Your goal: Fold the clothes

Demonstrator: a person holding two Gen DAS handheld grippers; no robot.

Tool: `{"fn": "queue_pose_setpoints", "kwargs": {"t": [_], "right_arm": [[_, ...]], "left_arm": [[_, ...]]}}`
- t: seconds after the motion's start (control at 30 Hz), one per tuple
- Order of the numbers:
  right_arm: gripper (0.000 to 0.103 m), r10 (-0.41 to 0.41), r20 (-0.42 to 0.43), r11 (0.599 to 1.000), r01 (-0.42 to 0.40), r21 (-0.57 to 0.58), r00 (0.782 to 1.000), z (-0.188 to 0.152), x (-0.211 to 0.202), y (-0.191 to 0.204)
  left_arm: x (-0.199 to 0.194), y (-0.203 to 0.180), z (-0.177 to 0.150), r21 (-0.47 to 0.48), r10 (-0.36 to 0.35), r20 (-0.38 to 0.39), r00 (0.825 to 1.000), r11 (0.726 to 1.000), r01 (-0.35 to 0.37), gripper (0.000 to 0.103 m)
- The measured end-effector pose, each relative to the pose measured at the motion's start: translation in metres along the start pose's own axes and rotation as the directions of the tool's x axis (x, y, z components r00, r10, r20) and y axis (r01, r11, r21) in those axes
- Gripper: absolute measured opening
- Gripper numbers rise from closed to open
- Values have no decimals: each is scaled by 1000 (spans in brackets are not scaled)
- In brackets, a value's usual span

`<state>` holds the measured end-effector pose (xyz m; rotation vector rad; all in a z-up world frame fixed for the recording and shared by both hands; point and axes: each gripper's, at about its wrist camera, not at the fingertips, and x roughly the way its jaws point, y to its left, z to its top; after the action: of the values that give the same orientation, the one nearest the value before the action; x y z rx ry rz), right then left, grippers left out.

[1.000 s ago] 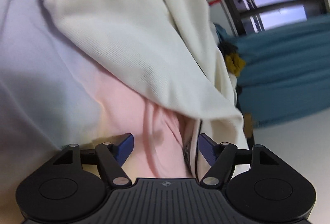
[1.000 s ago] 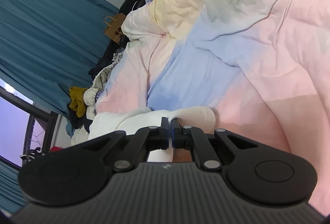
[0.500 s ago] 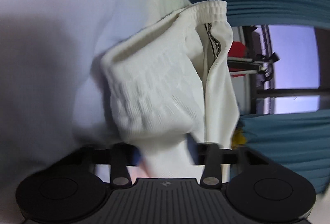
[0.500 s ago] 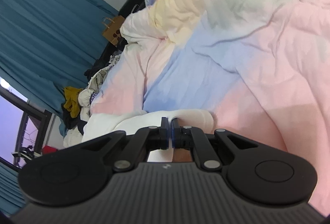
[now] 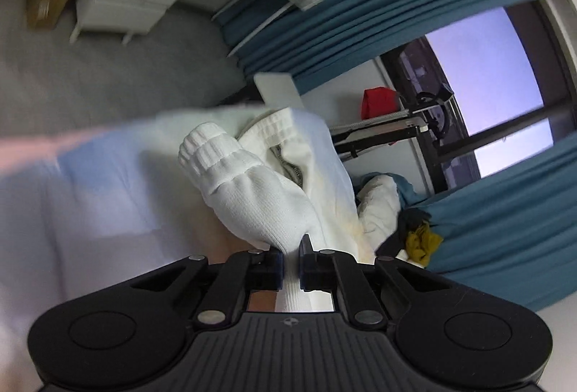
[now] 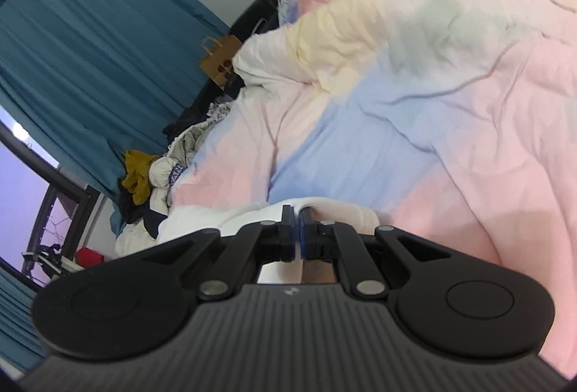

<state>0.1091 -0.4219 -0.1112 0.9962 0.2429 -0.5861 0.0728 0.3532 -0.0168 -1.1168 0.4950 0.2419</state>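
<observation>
Left gripper (image 5: 291, 256) clamped on white sweatshirt (image 5: 267, 208) sleeve; ribbed cuff (image 5: 209, 154) points away toward bed's far edge, sleeve's long axis along the fingers. A second ago those fingers stood apart over bedsheet (image 5: 90, 197). Right gripper (image 6: 297, 233) remains pinched on the sweatshirt's fabric near duvet (image 6: 414, 96) edge.

Pastel duvet (image 6: 414, 110) covers the bed; brown paper bag (image 6: 218, 62) at 11 o'clock. Teal curtains (image 6: 90, 60) at 9, clothes heap (image 6: 155, 175) below them.
</observation>
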Motion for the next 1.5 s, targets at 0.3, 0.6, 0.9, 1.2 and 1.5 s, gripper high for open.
{"fn": "queue_pose_setpoints", "kwargs": {"t": [0.3,0.6,0.9,1.2,1.5], "right_arm": [[5,-60,-15,996,61,71,998,3,2,-16],[5,-5,-20,995,7,102,1000,6,2,-18],[5,218,216,976,-209,-66,952,20,-34,13],[7,163,-118,939,-117,323,980,40,8,-66],[11,254,-213,843,-108,527,944,46,18,-125]], "left_arm": [[7,89,-12,-59,92,-103,990,993,-98,19],[-52,86,-25,104,106,-103,989,990,-95,50],[-88,33,-42,352,82,-87,993,935,-46,52],[-3,-59,-146,505,-57,-259,964,843,185,55],[112,-68,-259,553,18,-462,887,787,272,54]]}}
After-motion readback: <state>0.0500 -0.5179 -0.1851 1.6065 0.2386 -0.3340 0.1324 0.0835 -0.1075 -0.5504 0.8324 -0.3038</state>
